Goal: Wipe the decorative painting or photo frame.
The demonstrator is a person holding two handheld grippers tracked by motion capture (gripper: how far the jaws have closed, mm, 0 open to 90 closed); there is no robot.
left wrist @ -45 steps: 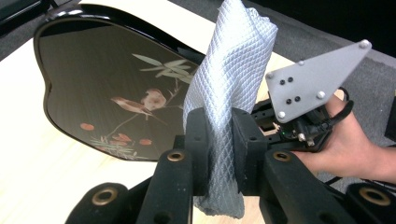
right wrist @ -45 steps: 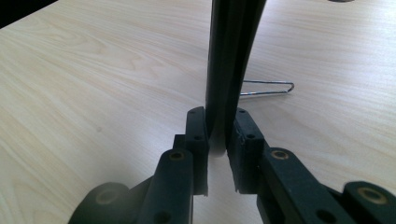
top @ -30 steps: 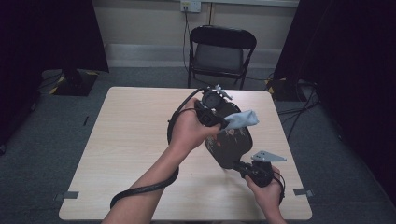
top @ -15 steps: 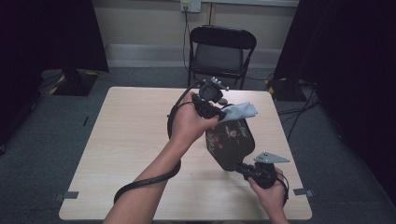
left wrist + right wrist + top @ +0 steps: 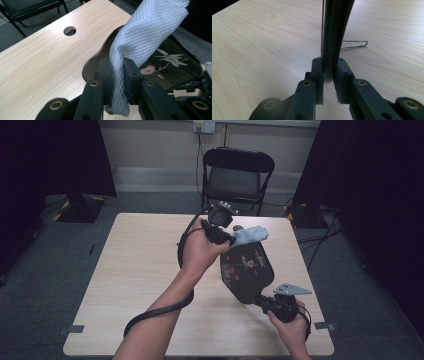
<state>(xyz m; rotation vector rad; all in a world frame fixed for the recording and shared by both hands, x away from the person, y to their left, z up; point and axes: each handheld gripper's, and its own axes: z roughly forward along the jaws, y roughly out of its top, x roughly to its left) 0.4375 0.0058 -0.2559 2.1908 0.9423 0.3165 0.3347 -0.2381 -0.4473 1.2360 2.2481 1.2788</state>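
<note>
Black lacquered tray (image 5: 247, 270), floral decoration, stood raised over the table (image 5: 140, 270), near its right edge. Right gripper (image 5: 270, 304) clamped the tray's near edge (image 5: 332, 50), apparently to steady it for wiping. Left gripper (image 5: 117, 75) was closed on a pale waffle-weave cloth (image 5: 147, 32), at the tray's far upper rim, cloth draping over the glossy face. Left of the tray, the tabletop lay bare, offering swing room. Beyond the tray stood a folding chair (image 5: 239, 175), well apart.

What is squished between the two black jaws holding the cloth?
The pale grey cloth itself. In the left gripper view, the left gripper pinches it, with the dark flowered paddle just behind.
</note>
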